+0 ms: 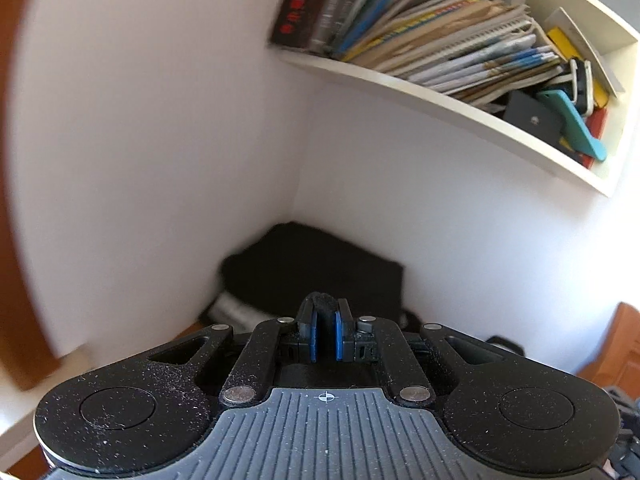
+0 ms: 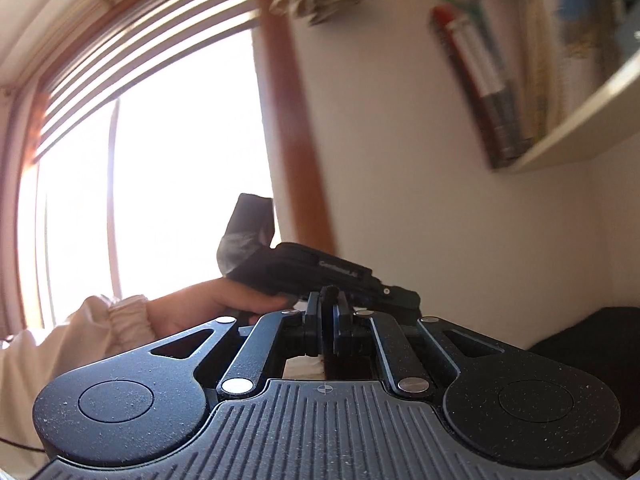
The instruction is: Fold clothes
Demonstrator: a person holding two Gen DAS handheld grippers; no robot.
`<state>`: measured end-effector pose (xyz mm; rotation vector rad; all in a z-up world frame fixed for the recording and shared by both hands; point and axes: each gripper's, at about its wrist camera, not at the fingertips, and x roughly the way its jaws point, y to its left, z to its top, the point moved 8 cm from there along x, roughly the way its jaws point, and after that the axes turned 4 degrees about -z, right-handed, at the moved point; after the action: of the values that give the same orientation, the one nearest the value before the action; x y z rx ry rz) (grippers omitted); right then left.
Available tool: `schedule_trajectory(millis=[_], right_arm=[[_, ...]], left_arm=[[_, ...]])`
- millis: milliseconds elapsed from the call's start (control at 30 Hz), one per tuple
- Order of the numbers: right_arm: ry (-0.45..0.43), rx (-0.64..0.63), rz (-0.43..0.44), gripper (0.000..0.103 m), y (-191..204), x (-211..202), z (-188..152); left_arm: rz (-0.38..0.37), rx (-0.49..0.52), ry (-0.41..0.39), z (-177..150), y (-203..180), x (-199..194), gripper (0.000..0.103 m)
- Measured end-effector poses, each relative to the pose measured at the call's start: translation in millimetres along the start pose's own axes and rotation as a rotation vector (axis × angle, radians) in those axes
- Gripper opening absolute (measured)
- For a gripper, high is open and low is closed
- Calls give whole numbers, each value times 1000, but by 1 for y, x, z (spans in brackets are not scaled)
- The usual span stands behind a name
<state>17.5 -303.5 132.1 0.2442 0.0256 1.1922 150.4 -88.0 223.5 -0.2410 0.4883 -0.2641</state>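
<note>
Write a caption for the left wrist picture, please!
Left hand-held gripper pinching black cloth, folded black clothes in the corner.

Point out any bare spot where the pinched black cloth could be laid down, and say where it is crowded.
Little bare surface shows. In the left wrist view, a strip of orange-brown wooden tabletop lies free at the right, beside the white wall. The corner is taken by a folded black garment pile. The white wall shelf above is packed with leaning books and booklets. Both grippers' fingers pinch black cloth.

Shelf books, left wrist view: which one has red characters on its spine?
The black book at the row's far left end, standing nearly upright; the others show grey, green, blue or yellow edges.
</note>
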Motion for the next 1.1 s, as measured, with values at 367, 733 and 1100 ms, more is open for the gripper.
schedule_trajectory(millis=[367, 733, 1100], right_arm=[[125, -32, 323, 6, 157, 68, -49], [277, -9, 681, 6, 367, 121, -143], [464, -60, 794, 7, 510, 171, -257]], left_arm=[[184, 39, -35, -46, 66, -173, 9], [410, -64, -71, -147, 161, -365, 9], [620, -188, -8, -274, 261, -471, 9]])
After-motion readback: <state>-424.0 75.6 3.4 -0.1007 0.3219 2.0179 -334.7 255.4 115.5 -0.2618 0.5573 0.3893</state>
